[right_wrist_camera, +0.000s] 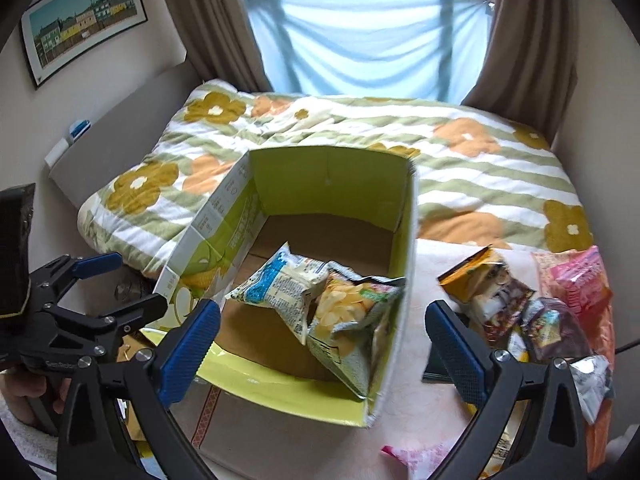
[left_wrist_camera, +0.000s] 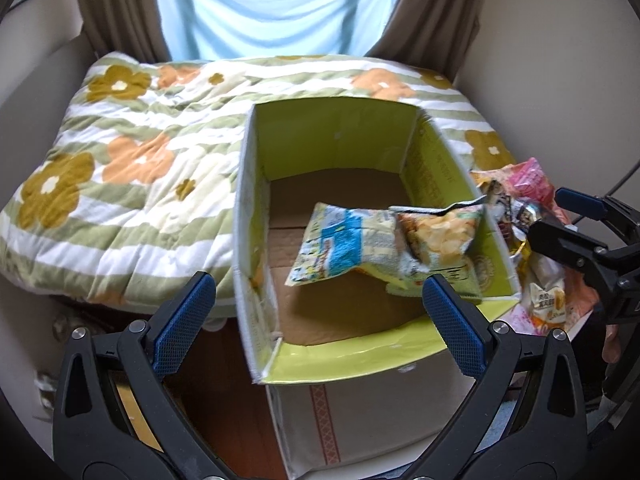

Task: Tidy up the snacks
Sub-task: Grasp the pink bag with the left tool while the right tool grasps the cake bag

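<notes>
Gaping wide with nothing between its blue pads, the right tool (right_wrist_camera: 322, 346) hangs above the near edge of the box (right_wrist_camera: 332, 178), whose green-lined flaps stand open. Just beyond its tips, inside the box, lie two snack bags touching each other: a blue-and-white bag (right_wrist_camera: 280, 284) to the left and a chip bag (right_wrist_camera: 352, 312) leaning on the right wall. Off to its right, outside the box, a pile of snacks (right_wrist_camera: 536, 312) lies on the pale surface (right_wrist_camera: 420, 408). The left tool (left_wrist_camera: 318, 324) is spread wide and empty too, hovering over the box's near left corner, with the two bags ahead of it. Beyond the box lies a flowered quilt (left_wrist_camera: 132, 152).
</notes>
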Tool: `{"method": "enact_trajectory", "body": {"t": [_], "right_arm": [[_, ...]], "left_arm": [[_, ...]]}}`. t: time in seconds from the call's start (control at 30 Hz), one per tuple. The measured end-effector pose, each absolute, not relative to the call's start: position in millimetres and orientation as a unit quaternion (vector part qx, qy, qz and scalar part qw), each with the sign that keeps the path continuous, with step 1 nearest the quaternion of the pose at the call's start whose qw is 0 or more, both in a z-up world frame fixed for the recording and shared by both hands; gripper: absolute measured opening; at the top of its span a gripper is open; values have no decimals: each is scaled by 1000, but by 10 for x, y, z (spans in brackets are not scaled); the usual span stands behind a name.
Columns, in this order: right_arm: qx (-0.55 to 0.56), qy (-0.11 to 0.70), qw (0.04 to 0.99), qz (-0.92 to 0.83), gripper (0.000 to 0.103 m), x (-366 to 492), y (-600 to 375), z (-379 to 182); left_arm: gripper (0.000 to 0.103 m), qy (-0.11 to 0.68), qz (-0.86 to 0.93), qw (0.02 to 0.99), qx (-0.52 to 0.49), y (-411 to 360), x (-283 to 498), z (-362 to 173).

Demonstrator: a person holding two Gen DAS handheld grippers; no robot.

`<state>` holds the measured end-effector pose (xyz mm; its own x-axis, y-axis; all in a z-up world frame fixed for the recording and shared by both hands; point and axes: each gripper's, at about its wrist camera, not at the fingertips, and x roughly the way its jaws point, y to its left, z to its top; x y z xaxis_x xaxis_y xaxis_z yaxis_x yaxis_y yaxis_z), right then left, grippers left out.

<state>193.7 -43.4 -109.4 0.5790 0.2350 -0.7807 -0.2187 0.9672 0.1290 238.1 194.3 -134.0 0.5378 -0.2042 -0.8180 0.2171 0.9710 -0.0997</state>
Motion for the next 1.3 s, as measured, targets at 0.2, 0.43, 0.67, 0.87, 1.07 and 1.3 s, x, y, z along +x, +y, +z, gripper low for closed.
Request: {"method": "enact_trajectory", "body": {"t": [0.2, 0.43, 0.67, 0.87, 1.07, 1.3], "right_arm": [[10, 418, 903, 97, 102, 1729, -768, -851], [1, 401, 913, 79, 102, 1504, -1385, -700], [12, 414, 906, 88, 102, 1259, -2084, -814], [20, 441, 894, 79, 102, 1061, -2583, -1069], [62, 480, 871, 79, 102, 894, -2914, -1479], [104, 508, 851, 81, 102, 748, -3044, -2016]], "left_arm": [[103, 446, -145, 883, 12, 1653, 2263, -1181], [103, 432, -144, 891, 5, 1116, 2030, -1070], [103, 455, -125, 882, -16, 468, 1699, -1221], [103, 488, -106, 866, -27, -58, 1449, -1513], [103, 530, -80, 843, -47, -430, 1291, -1898], [103, 553, -85, 827, -51, -651, 1175, -2308]]}}
